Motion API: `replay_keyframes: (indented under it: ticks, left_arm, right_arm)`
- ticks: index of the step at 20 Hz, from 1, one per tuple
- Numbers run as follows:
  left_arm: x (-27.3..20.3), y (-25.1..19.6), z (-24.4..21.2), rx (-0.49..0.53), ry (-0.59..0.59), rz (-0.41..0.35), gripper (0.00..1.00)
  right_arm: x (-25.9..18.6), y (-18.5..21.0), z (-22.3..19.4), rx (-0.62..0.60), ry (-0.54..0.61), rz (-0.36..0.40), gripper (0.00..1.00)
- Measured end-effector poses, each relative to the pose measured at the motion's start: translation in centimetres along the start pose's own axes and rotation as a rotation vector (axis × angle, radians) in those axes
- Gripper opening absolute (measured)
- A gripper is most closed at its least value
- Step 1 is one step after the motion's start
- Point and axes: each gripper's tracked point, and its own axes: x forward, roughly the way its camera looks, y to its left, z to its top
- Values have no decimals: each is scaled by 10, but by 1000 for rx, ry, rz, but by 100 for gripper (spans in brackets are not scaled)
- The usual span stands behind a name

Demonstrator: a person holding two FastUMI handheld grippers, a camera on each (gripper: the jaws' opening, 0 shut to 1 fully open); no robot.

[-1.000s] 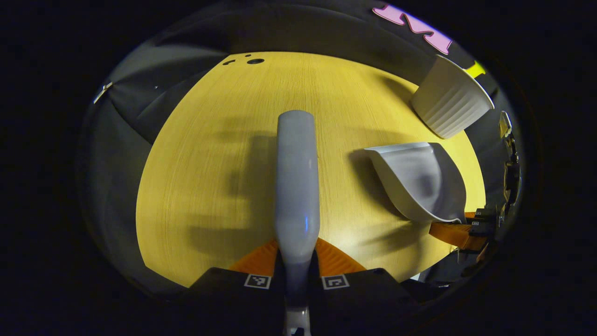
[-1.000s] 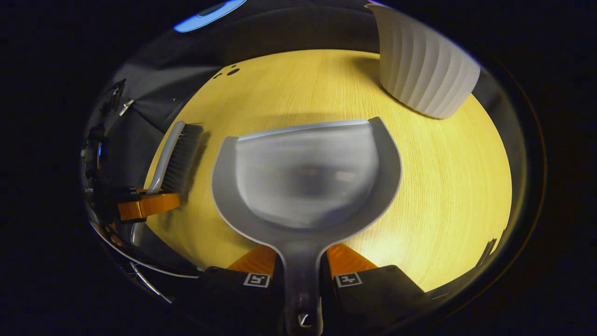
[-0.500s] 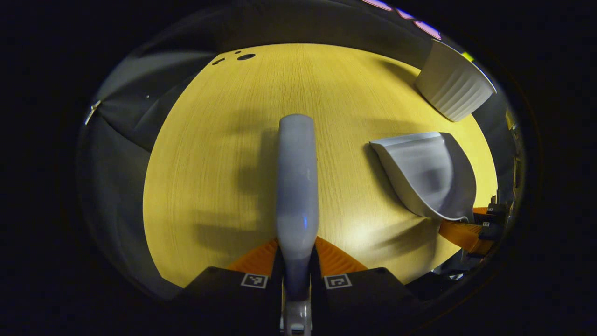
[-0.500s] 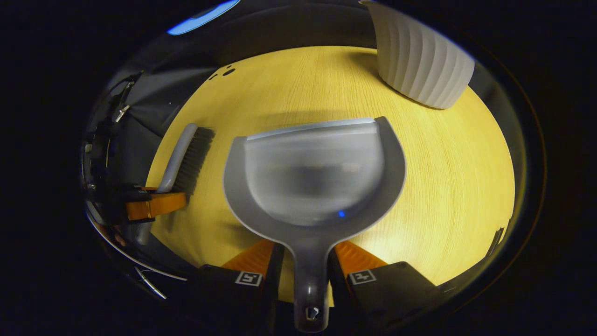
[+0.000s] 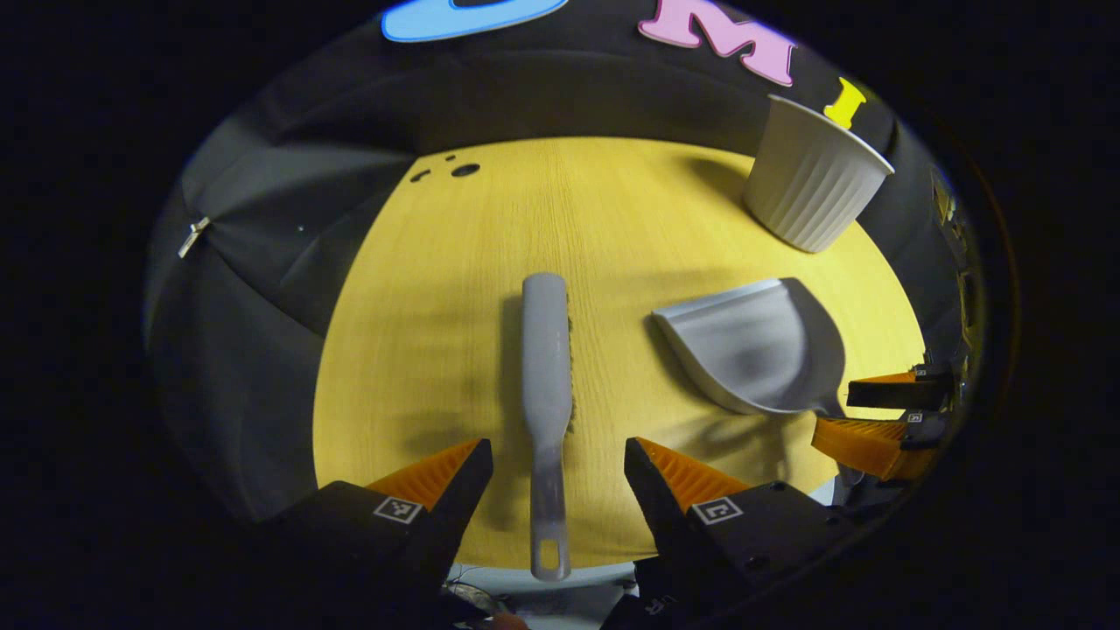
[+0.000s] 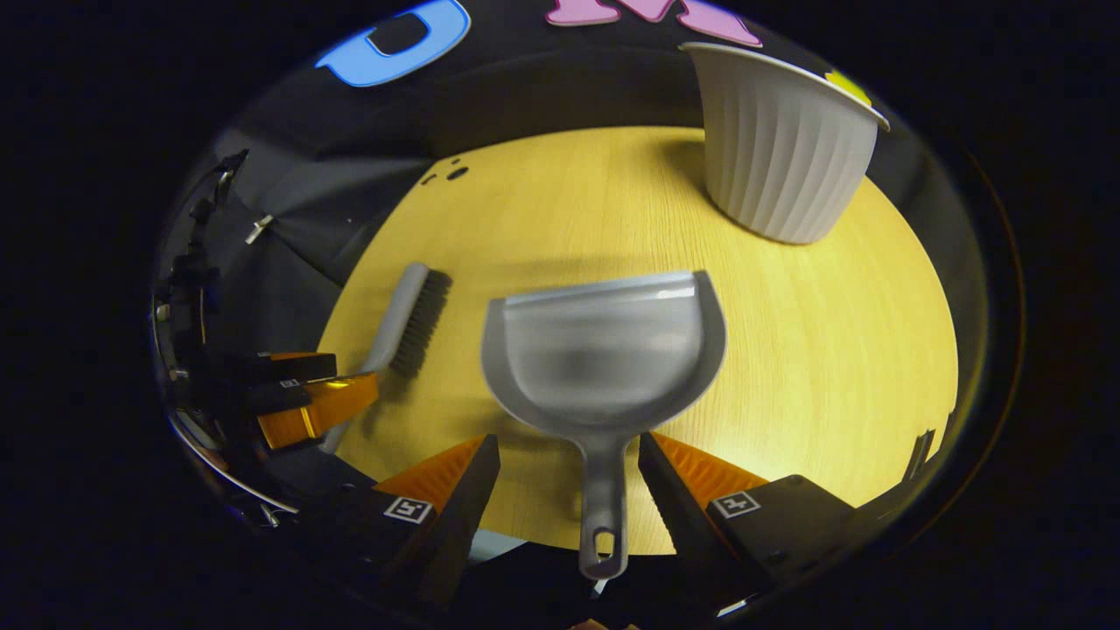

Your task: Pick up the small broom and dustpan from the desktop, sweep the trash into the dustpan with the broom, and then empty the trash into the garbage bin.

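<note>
Broom is seen lying flat on the desktop, its long axis running straight ahead between the spread fingers of the left gripper, handle end nearest, nothing pinched. Dustpan is laid likewise on the wood, handle pointed back between the wide-open fingers of the right gripper. Garbage bin is stood upright beyond the dustpan, toward the far right. No trash is made out on the desktop; each tool is judged nearest its own gripper.
</note>
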Motion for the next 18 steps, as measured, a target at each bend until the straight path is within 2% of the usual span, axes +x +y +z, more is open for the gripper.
replay_keyframes:
  ticks: [4, 6, 10, 15, 18]
  left_arm:
    - [-64, -20, 26, -61, -207, -10, 96]
    - [-98, -28, 40, -72, -322, 10, 96]
    - [-162, -43, 55, -38, -485, 67, 95]
    - [-225, -55, 65, -66, -693, 143, 96]
    - [-239, -57, 69, -100, -790, 183, 96]
  right_arm:
    - [-60, 10, 44, -74, -204, 26, 99]
    - [-85, 13, 65, -94, -310, 45, 99]
    - [-123, 2, 88, -96, -459, 1, 99]
    - [-151, -11, 93, -159, -525, -28, 99]
    - [-158, -18, 90, -231, -535, -45, 99]
